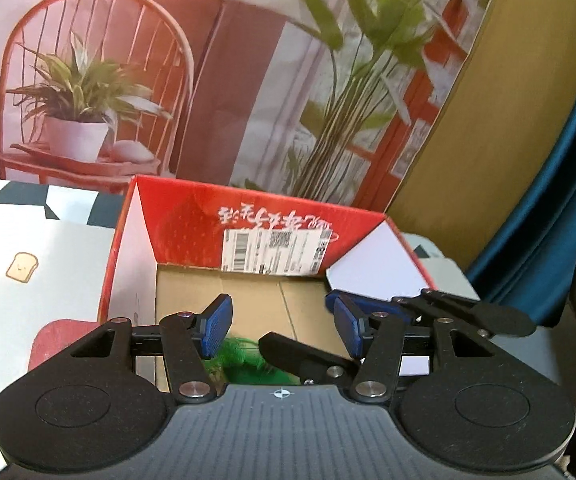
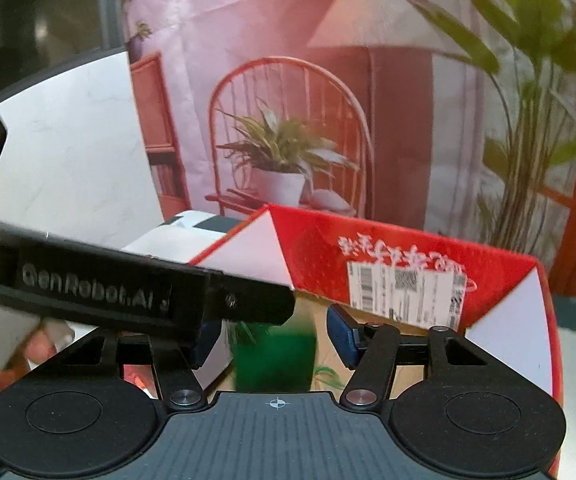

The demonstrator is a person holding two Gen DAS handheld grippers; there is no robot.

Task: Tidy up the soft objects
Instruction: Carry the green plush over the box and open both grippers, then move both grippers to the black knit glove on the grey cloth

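— Where was the soft thing?

— The fuzzy green plush object (image 1: 248, 364) lay inside the open red cardboard box (image 1: 192, 216), low at six o'clock in my left view (motion blurred it in the right view).

— And the claws?

— My left gripper (image 1: 284, 328) stood spread, touching nothing. My right gripper (image 2: 276, 336) was spread too, the green thing showing between its blue pads (image 2: 342, 326) without contact.

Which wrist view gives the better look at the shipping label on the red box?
The left wrist view: the shipping label sits centred on the red box back flap, whole and fairly sharp. In the right wrist view the label is also whole but off to the right, tilted and more blurred.
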